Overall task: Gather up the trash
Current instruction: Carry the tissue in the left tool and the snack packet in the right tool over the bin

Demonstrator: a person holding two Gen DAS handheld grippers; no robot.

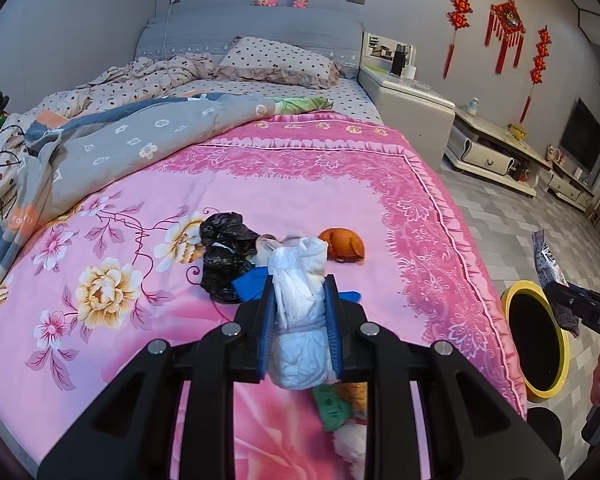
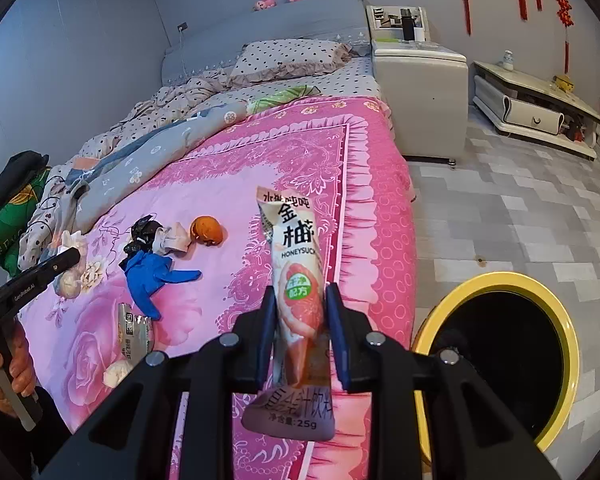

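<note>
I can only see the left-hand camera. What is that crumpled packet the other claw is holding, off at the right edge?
Observer: The right gripper is shut on a tall sachet printed with a pink grapefruit slice and the letters HONEYSUCK.
Operator: And the blue scrap peeking out behind the white wad in front of me?
Observer: That is a blue glove, lying flat on the pink bedspread with its fingers spread.
</note>
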